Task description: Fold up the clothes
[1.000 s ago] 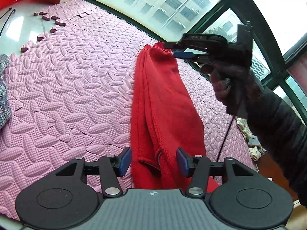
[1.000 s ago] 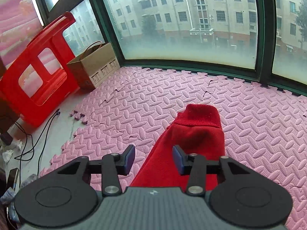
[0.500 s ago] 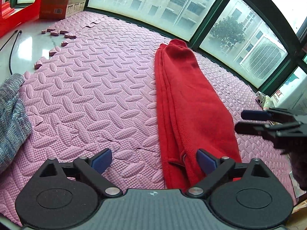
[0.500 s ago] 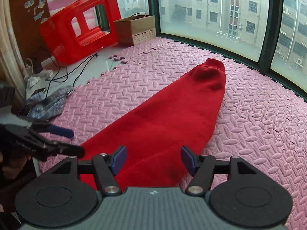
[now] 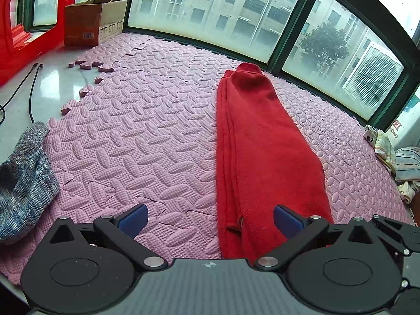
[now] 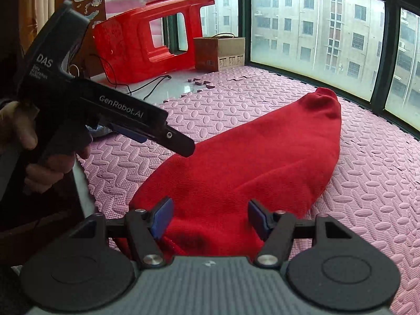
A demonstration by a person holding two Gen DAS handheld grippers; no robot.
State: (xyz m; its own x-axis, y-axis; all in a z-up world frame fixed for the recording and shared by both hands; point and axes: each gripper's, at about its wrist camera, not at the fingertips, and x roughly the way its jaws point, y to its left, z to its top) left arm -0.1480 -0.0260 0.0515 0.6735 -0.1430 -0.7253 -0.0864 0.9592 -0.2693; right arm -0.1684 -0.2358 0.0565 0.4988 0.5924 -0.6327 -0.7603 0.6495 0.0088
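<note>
A red garment (image 5: 262, 141) lies folded lengthwise into a long strip on the pink foam mat (image 5: 136, 131), running away toward the windows. My left gripper (image 5: 210, 219) is wide open and empty above the strip's near end, whose left edge lies between the fingers. In the right wrist view the same red garment (image 6: 252, 162) stretches ahead. My right gripper (image 6: 210, 216) is open and empty over its near end. The left gripper (image 6: 147, 134) shows there from the side, held at the left above the mat.
A grey knit garment (image 5: 21, 178) lies at the mat's left edge. A red plastic stool (image 6: 155, 42), a cardboard box (image 6: 220, 52) and black cables (image 5: 31, 89) are on the bare floor. Folded cloths (image 5: 393, 157) sit at the right. Windows bound the far side.
Both grippers have pulled back from the garment's far end to its near end. The left gripper has opened wider. The right gripper has also opened somewhat.
</note>
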